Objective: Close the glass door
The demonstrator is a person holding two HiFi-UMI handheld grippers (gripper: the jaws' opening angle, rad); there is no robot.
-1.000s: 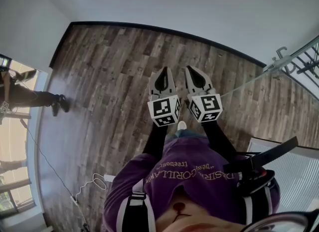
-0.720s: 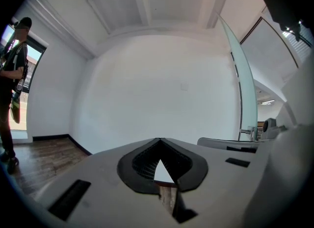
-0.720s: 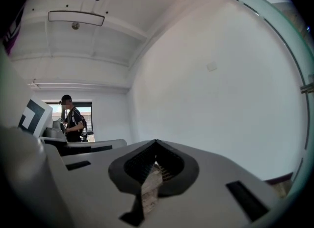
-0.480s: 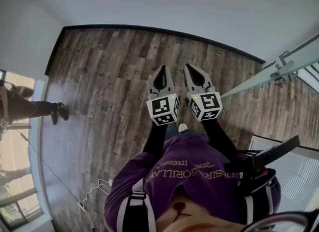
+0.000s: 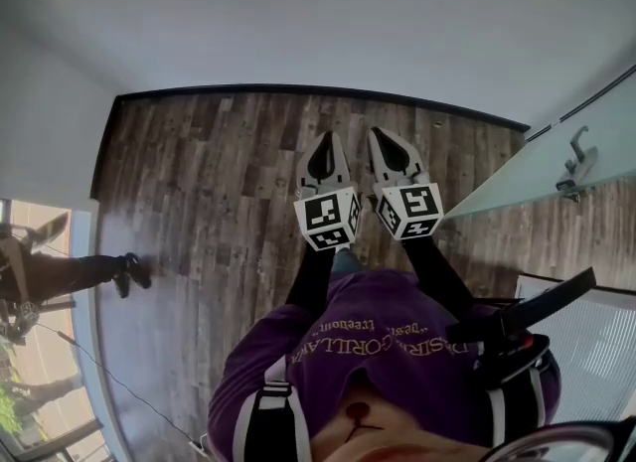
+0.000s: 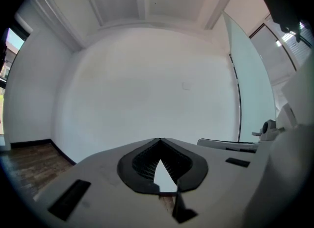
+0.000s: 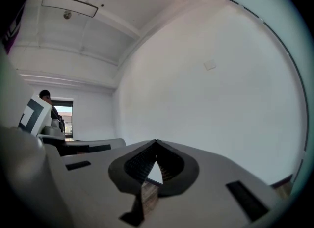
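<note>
Left gripper (image 5: 326, 138) and right gripper (image 5: 377, 136): fingers closed on nothing, side by side at frame centre. Pale frosted glass door (image 5: 527, 174) with metal handle (image 5: 576, 162) lies to the right, its edge slanting up-right. The right gripper is nearer, though well apart.

The person wears a purple shirt (image 5: 388, 351) with pale lettering, black sleeves (image 5: 311, 276) and a black strap (image 5: 532, 309), while the left gripper (image 5: 326, 138) and right gripper (image 5: 379, 134) are pale grey, black-lined, each bearing a white cube (image 5: 328, 219) with black square markers.
</note>
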